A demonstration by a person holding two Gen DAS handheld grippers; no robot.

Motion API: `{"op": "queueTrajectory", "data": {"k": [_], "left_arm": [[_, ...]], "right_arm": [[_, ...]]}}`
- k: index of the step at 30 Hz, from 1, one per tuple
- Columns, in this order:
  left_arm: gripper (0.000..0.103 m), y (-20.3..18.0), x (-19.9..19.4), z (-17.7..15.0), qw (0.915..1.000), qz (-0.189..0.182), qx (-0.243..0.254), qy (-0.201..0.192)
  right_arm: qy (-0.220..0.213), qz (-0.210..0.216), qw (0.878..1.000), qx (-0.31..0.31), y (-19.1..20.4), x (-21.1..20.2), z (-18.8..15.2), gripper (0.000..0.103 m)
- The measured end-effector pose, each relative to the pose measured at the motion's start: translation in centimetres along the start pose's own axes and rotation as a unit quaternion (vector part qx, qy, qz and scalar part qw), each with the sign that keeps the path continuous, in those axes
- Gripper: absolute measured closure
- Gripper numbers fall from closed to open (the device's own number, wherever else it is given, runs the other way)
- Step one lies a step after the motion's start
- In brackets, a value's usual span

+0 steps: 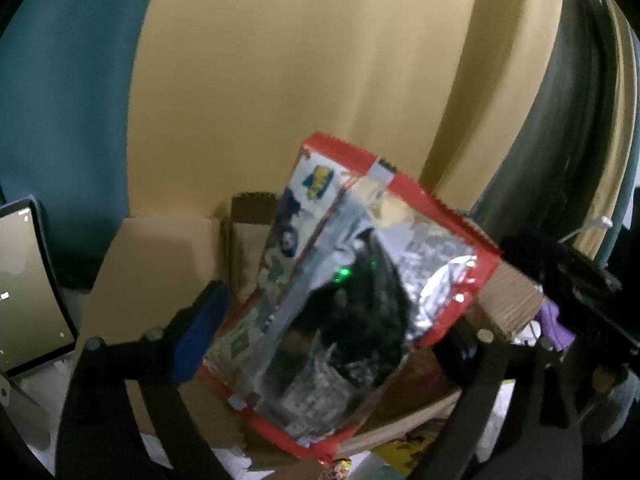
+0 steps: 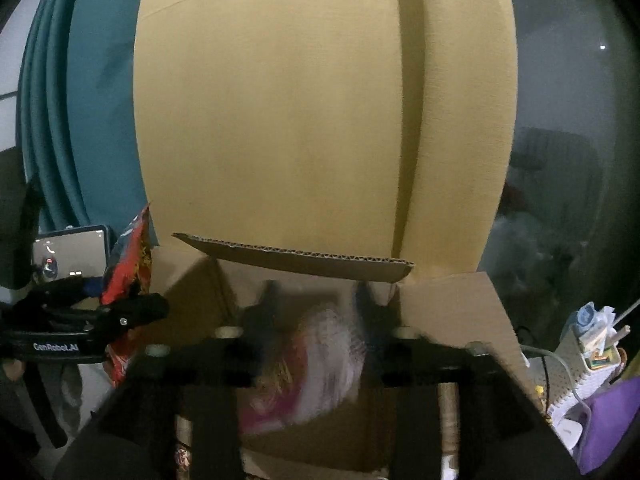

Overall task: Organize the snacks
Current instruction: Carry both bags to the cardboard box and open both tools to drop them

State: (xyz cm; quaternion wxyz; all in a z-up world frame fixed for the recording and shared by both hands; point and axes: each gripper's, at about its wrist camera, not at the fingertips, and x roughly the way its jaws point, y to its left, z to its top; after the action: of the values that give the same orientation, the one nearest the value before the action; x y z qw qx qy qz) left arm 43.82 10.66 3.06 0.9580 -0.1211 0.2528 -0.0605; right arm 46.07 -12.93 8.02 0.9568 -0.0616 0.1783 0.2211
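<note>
Your cardboard box (image 2: 288,120) stands open in front of both grippers, its tall rear flap upright and a short flap (image 2: 296,258) folded toward you. In the right wrist view, a pink-and-white snack packet (image 2: 316,364) sits low inside the box opening; it is blurred, so you cannot read its label.

In the left wrist view, the red-edged foil snack bag (image 1: 352,280) stands tilted over the box's near edge, silver back toward you. Your left gripper (image 1: 340,340) brackets it with jaws spread wide: the blue-padded left finger (image 1: 200,336) sits just beside the bag's left edge and the right finger (image 1: 484,344) stands clear on the other side. Whether either pad touches the bag cannot be told.

Your right gripper (image 2: 316,312) points slightly downward into the box, jaws parted, with the blurred packet between and below the fingers, apparently not clamped.

A phone (image 2: 72,252) stands at the left.
</note>
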Motion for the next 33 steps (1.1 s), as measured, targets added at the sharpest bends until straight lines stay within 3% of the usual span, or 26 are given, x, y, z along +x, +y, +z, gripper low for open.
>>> {"op": "queueTrajectory", "data": {"k": [1,7,16,20,25,33], "left_arm": [[0.006,0.1,-0.3,-0.1,1.0000,-0.002,0.000,-0.002],[0.001,-0.4,-2.6,-0.8,0.9999,-0.005,0.006,-0.009],[0.001,-1.5,-2.4,0.0,0.9998,-0.020,0.003,0.006],[0.001,-1.6,-1.7,-0.1,0.9992,-0.036,0.012,0.014],[0.001,-1.5,0.2,-0.9,0.9981,-0.011,0.057,0.023],[0.001,-0.7,0.5,-1.5,0.9984,0.001,0.051,0.027]], "right_arm": [[-0.005,0.002,1.000,0.000,0.1,-0.3,-0.1,0.035],[-0.004,0.010,1.000,-0.011,1.0,-2.5,-1.2,0.034],[0.002,0.023,1.000,-0.018,2.3,-5.2,-2.1,0.034],[0.011,0.030,0.999,-0.014,2.5,-4.7,-2.5,0.034],[0.018,0.038,0.999,-0.009,2.6,-3.5,-2.5,0.034],[0.031,0.047,0.998,-0.003,3.0,-1.4,-3.0,0.034]]}}
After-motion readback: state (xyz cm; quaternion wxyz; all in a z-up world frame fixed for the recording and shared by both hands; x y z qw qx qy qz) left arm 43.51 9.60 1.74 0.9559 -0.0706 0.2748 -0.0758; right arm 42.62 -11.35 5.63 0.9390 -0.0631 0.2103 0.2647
